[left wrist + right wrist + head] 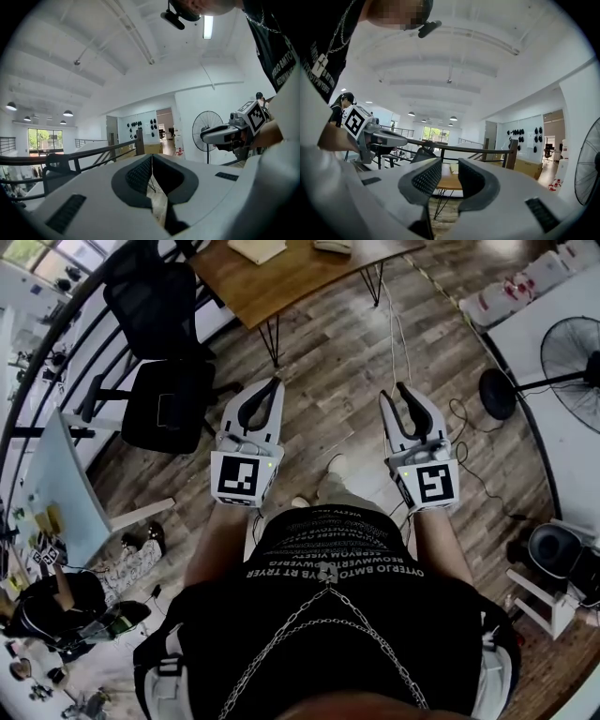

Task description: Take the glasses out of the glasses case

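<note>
No glasses case or glasses can be made out in any view. I hold both grippers in the air in front of my body, over the wooden floor. The left gripper (274, 383) (151, 158) has its jaws touching at the tips, with nothing between them. The right gripper (394, 392) (450, 171) keeps a narrow gap between its jaws and is empty. Each gripper view catches the other gripper off to the side. A wooden table (281, 277) lies ahead of both grippers, with a beige flat item (255, 247) and a white item (333, 245) near its far edge.
A black office chair (164, 381) stands left of the table beside a dark railing (56, 343). A standing fan (562, 352) and a loose cable (469, 427) are to the right. A pale blue board (66, 484) and another person (47, 610) are at lower left.
</note>
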A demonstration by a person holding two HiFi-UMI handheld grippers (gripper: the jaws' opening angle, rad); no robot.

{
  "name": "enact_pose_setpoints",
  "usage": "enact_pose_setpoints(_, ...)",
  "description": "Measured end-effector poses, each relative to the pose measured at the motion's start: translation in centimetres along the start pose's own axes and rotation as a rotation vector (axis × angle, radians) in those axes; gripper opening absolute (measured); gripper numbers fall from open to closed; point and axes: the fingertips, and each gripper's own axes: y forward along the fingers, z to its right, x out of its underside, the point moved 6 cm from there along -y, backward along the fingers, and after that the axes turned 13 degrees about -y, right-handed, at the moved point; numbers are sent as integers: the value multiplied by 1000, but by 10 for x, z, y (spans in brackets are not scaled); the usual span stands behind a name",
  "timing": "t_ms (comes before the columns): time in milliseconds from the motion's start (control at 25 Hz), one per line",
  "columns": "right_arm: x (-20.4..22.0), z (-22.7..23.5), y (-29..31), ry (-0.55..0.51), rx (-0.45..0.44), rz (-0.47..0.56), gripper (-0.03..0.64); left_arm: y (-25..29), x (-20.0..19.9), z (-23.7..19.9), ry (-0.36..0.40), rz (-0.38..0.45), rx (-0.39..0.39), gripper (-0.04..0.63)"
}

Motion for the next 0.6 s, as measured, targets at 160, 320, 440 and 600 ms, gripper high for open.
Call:
enact_pose_setpoints(160,8,14,15,-8,-26,-26,104,26,-3,-3,17,-29,-15,29)
enact_pose_setpoints(320,11,32,27,16,-46,-21,104,47,-3,-1,10,-34,-24,29)
enact_pose_setpoints(440,13,46,37,8,-59,-10,106,63,-6,0,12,-38,-32,29)
enact_pose_setpoints(600,16,67,48,11,-73,6,107,85,-15,1,22,-29,-48,29)
